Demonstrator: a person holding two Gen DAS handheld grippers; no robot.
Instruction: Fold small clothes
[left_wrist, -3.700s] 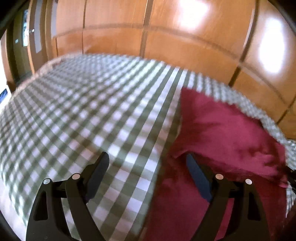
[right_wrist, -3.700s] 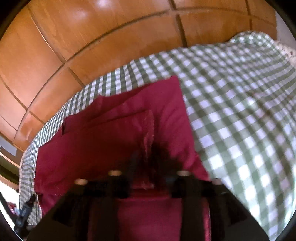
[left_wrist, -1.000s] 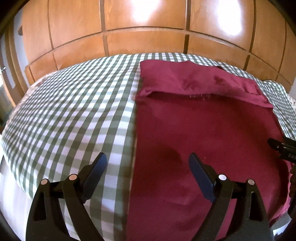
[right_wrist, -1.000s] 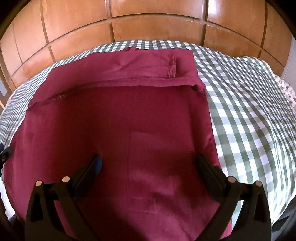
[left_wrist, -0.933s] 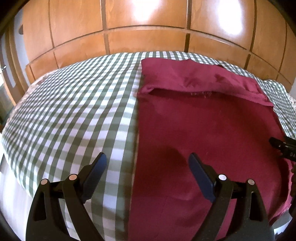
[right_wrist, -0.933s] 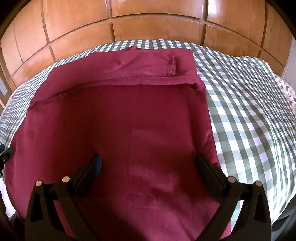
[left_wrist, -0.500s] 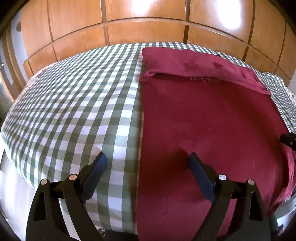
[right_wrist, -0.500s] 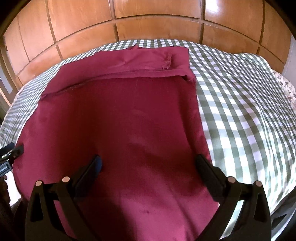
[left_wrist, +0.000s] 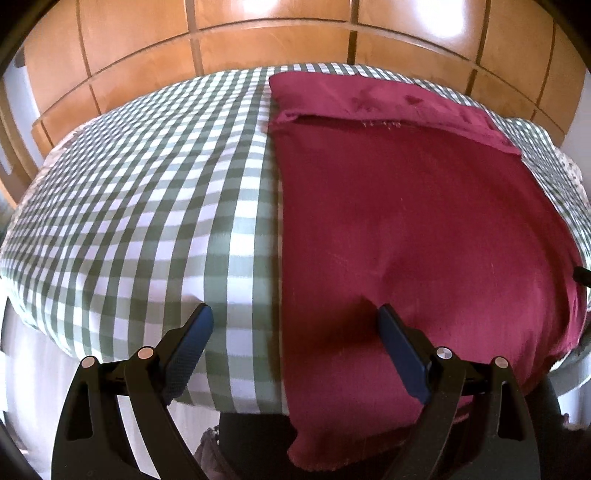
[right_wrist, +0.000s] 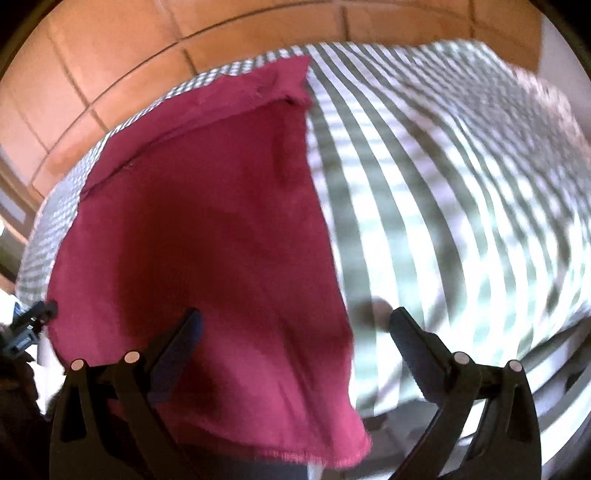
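A dark red cloth (left_wrist: 406, 221) lies flat on the green-and-white checked bed (left_wrist: 147, 206). Its far end is folded over into a band (left_wrist: 369, 99), and its near end hangs over the bed's front edge. My left gripper (left_wrist: 291, 332) is open and empty, straddling the cloth's left edge near the front. My right gripper (right_wrist: 295, 332) is open and empty, straddling the cloth's (right_wrist: 207, 229) right edge near the front; this view is blurred. The tip of the left gripper shows at the far left of the right wrist view (right_wrist: 31, 321).
A wooden panelled wall (left_wrist: 280, 40) stands right behind the bed. The bed's front edge (left_wrist: 122, 369) drops off just before both grippers. Bare checked cover lies left (left_wrist: 110, 184) and right (right_wrist: 461, 184) of the cloth.
Both grippers have drawn back toward the bed's front edge, so the hanging near end of the cloth now shows. The right gripper has swung right, from over the cloth to its right edge.
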